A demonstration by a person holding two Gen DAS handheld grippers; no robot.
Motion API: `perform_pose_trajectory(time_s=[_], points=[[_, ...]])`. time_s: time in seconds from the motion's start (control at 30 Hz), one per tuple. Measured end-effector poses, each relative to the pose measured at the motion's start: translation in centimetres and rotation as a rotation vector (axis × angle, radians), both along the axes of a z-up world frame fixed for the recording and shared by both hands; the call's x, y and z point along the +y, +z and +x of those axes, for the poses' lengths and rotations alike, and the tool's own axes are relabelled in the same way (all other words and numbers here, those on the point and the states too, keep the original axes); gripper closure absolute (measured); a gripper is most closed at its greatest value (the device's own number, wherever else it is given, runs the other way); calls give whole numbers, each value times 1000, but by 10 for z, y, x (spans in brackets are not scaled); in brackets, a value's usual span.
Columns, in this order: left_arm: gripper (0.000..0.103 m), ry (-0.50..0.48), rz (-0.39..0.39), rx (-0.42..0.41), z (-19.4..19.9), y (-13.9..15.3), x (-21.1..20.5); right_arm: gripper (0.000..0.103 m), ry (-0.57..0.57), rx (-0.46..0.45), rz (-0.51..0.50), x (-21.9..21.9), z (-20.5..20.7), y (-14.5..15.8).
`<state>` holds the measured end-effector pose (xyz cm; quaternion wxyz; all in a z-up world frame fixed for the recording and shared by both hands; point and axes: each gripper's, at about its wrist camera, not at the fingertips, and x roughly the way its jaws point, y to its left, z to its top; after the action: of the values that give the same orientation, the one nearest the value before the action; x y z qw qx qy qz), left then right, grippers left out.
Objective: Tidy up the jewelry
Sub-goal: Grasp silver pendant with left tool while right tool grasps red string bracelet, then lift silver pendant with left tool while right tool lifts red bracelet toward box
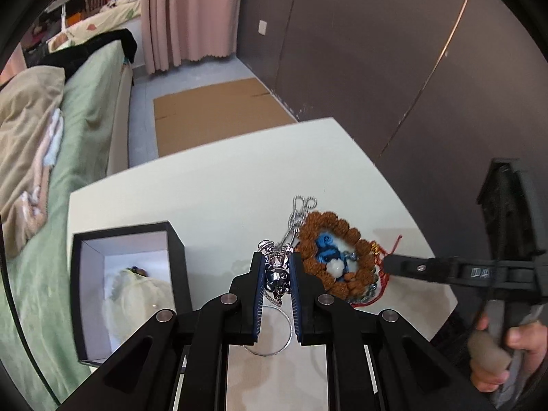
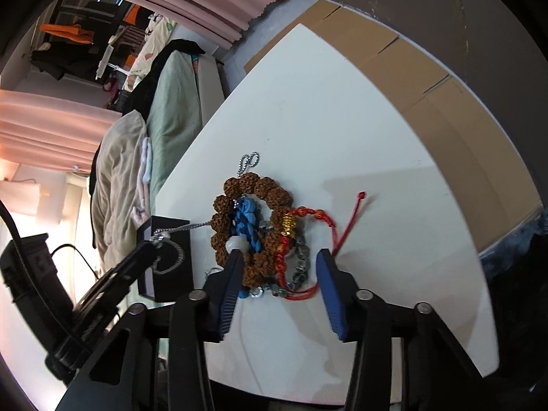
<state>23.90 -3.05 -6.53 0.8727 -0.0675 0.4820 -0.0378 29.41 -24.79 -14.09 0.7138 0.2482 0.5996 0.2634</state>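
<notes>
**Jewelry: silver pendant pinched by left gripper, pile straddled by right**

Jewelry pile (image 2: 270,239) was seen on the white table (image 2: 376,137), near its front edge. Silver pendant (image 1: 278,274) was held between the blue pads of the left gripper (image 1: 277,267), jaws nearly pressed together on it; its ball chain (image 1: 301,209) was trailed back to the pile, and a thin ring (image 1: 274,339) was hung below the pads.

Right gripper (image 2: 277,257) was positioned over the pile with jaws partly spread, no earlier state claimed. Brown bead bracelet (image 2: 253,226), blue cord (image 2: 248,219) and red cord bracelet (image 2: 291,239) were located between the pads. Left pad was seen just against the white bead (image 2: 234,243); right pad was beside the red cord tail. Firm contact could not be confirmed.

Open black box (image 1: 126,284) was set at the table's left side, well apart from the pile.
</notes>
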Motion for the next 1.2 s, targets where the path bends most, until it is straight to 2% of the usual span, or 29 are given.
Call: perform_pose_trajectory(time_s=[0.17, 0.23, 0.33, 0.5, 0.83, 1.2], points=[[89, 4, 9, -21, -3, 14, 1, 70, 4, 16, -6, 10, 3, -6], [89, 4, 19, -29, -3, 20, 0, 82, 0, 34, -9, 12, 4, -11], [89, 0, 34, -43, -5, 31, 0, 92, -6, 43, 17, 8, 4, -12], [89, 0, 58, -77, -7, 51, -3, 93, -29, 38, 31, 0, 1, -6], [89, 11, 106, -149, -10, 91, 2, 93, -41, -48, 112, -5, -4, 22], [89, 47, 169, -256, -20, 153, 18, 93, -22, -95, 151, 7, -8, 37]])
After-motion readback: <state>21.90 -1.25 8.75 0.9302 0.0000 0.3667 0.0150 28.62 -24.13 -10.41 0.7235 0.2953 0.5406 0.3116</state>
